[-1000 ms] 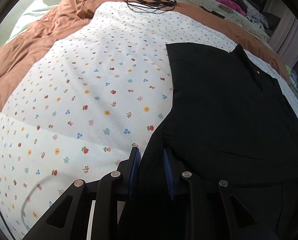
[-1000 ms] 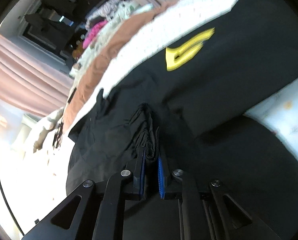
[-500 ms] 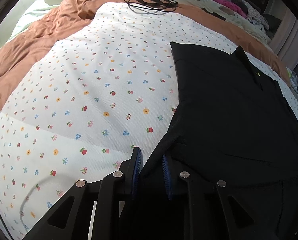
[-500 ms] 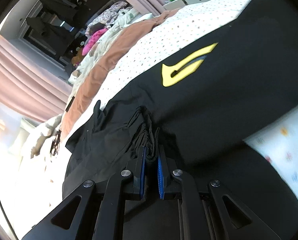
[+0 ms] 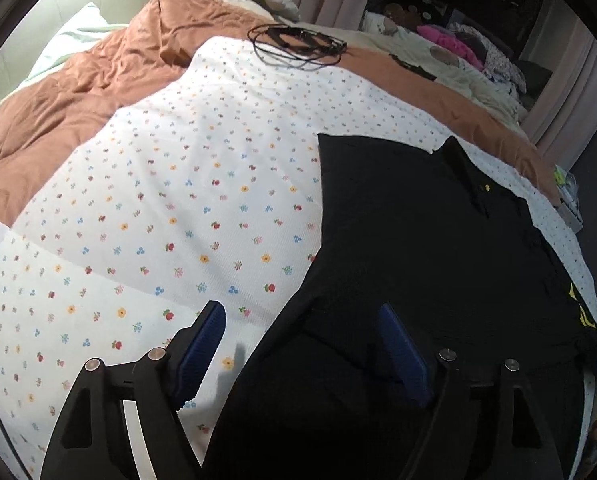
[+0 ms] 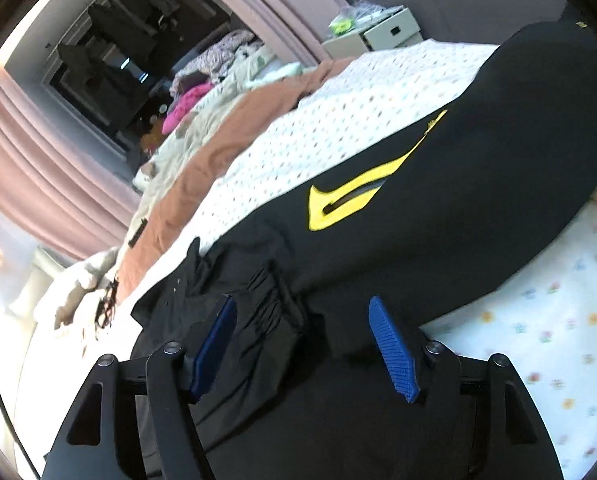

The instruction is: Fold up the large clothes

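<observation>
Low over the bed, the left gripper (image 5: 300,342) stands spread wide, holding nothing, straddling the edge of the black garment (image 5: 418,232). Likewise the right gripper (image 6: 302,338) gapes released above bunched cloth. Beyond, the garment lies flat on the floral sheet (image 5: 178,200).

Black angular frames on left tool (image 5: 300,344) and right tool (image 6: 302,344), ribbed blue pads (image 6: 392,350), silver screws.
</observation>
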{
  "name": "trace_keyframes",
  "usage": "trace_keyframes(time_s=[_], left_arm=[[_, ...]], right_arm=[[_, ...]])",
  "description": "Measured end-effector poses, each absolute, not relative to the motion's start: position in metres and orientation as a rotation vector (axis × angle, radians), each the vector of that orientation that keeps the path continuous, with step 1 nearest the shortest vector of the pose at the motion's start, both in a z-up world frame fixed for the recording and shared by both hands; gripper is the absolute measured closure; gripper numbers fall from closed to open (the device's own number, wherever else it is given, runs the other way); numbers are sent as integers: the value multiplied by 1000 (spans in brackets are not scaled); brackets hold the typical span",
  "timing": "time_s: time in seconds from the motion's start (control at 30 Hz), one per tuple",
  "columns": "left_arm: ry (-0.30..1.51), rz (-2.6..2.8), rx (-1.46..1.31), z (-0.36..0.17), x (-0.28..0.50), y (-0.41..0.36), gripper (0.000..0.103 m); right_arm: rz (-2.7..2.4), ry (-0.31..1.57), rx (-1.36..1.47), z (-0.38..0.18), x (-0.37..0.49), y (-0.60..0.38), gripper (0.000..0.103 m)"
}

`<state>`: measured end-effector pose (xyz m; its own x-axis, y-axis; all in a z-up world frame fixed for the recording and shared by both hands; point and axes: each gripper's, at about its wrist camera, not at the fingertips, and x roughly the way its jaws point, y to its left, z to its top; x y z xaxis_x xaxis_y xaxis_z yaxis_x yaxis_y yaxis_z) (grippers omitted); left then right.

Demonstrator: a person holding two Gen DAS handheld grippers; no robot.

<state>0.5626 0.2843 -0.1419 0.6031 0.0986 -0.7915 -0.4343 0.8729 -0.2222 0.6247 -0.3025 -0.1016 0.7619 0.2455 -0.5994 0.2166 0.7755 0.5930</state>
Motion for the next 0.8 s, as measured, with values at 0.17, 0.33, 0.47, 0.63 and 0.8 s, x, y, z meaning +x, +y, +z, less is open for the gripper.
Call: trace_keyframes(time_s=[0.17, 0.33, 0.47, 0.63, 0.8], left_arm=[[845, 285, -433, -123, 554, 272, 23], [842, 239, -454, -118, 547, 253, 23], [842, 213, -445, -114, 542, 239, 23], [850, 198, -431, -115, 540, 232, 23], [857, 206, -429, -118, 539, 232, 23]], right_arm=[[-89, 686, 680, -83, 602, -329, 34], [-201, 651, 698, -71, 579, -368, 34], [-246, 606, 705, -60, 564, -397, 34], [-257, 551, 759, -55, 550, -433, 34], [-213, 520, 851, -65, 549, -453, 41]])
